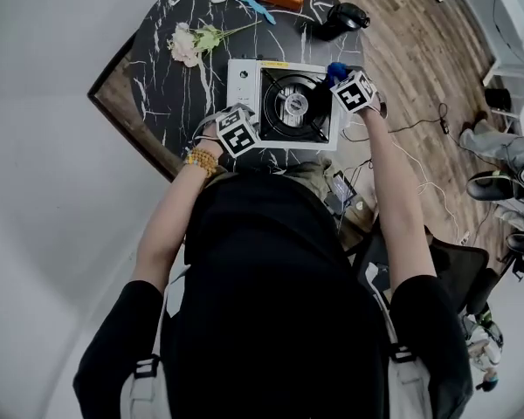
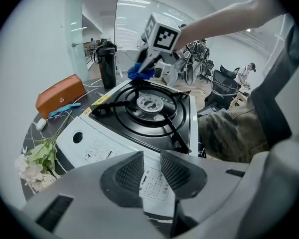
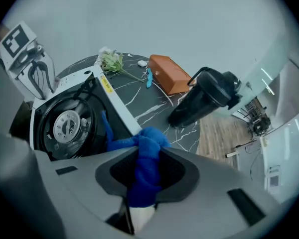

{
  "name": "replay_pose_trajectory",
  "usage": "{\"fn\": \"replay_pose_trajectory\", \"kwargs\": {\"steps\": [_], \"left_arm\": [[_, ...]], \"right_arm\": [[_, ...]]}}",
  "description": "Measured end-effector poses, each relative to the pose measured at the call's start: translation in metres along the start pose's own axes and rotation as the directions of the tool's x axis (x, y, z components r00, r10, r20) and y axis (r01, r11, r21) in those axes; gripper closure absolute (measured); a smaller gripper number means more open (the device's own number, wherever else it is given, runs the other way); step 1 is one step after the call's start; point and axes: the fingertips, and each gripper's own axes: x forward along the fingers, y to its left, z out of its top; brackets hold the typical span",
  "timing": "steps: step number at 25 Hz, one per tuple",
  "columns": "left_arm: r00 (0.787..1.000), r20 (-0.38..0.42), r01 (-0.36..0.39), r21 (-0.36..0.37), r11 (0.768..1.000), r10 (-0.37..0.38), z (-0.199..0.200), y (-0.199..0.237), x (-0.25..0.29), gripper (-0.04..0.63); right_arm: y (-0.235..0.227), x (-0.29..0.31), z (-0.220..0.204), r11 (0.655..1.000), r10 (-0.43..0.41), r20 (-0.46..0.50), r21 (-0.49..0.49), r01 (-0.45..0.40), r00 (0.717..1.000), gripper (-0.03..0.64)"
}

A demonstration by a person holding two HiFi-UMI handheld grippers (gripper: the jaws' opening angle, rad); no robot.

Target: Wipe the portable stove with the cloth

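The portable stove is white with a black burner well and sits on the dark marble table. My right gripper is at the stove's far right corner, shut on a bunched blue cloth. One end of the cloth trails onto the black rim beside the burner. In the left gripper view the cloth hangs below the right gripper. My left gripper hovers over the stove's near white control panel. Its pads stand a little apart, and only the printed panel shows in the gap.
A black bottle stands just beyond the stove's right side. An orange pouch, a blue strip and an artificial flower lie at the back of the table. Cables and chairs are on the wooden floor to the right.
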Motion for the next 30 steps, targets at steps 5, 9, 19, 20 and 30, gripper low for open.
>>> {"fn": "replay_pose_trajectory", "kwargs": {"steps": [5, 9, 19, 20, 30], "left_arm": [[1.000, -0.006, 0.000, 0.011, 1.000, 0.000, 0.001, -0.002, 0.001, 0.491], [1.000, -0.022, 0.001, 0.032, 0.999, 0.000, 0.002, -0.005, 0.004, 0.491], [1.000, -0.020, 0.008, 0.039, 0.999, -0.007, 0.001, -0.006, 0.004, 0.491], [1.000, -0.018, 0.007, 0.041, 0.999, -0.006, 0.001, -0.006, 0.004, 0.491], [1.000, -0.020, -0.010, 0.056, 0.998, 0.012, -0.006, -0.001, 0.004, 0.492]], "right_arm": [[0.015, 0.000, -0.008, 0.998, 0.022, 0.006, 0.062, -0.023, 1.000, 0.540], [0.018, -0.002, -0.019, 0.973, 0.064, 0.045, 0.218, -0.072, 0.997, 0.540], [0.062, -0.022, -0.035, 0.990, 0.089, 0.034, 0.104, -0.092, 0.995, 0.540], [0.066, -0.023, -0.036, 0.991, 0.104, 0.027, 0.083, -0.106, 0.994, 0.540], [0.116, -0.046, -0.064, 0.976, 0.216, -0.019, -0.006, -0.216, 0.976, 0.540]]}}
